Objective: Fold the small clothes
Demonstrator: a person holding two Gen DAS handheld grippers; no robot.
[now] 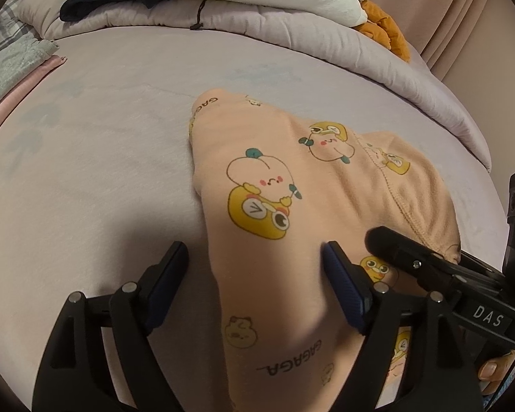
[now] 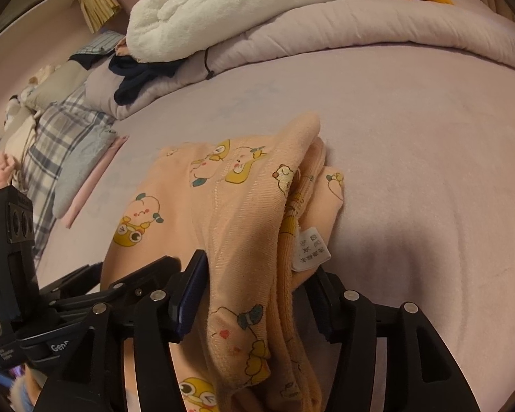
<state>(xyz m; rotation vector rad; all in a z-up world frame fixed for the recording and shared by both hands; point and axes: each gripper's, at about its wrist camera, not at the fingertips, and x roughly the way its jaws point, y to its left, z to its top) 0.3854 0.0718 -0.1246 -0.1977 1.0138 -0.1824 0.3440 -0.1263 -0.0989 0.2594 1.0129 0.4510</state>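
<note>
A small peach garment (image 1: 274,185) with yellow cartoon prints lies folded on the lilac bed sheet (image 1: 96,158). My left gripper (image 1: 254,257) is open, its fingers straddling the garment's near left part. My right gripper (image 2: 254,274) is open, with a thick bunched edge of the garment (image 2: 243,213) and its white care label (image 2: 309,247) lying between the fingers. The right gripper also shows in the left wrist view (image 1: 429,264), resting on the garment's right side.
A rolled lilac quilt (image 1: 257,20) runs along the back, with a white fleece (image 2: 223,3), dark clothes (image 2: 140,72) and an orange plush (image 1: 384,27) on it. Plaid pillows (image 2: 55,144) lie at the left.
</note>
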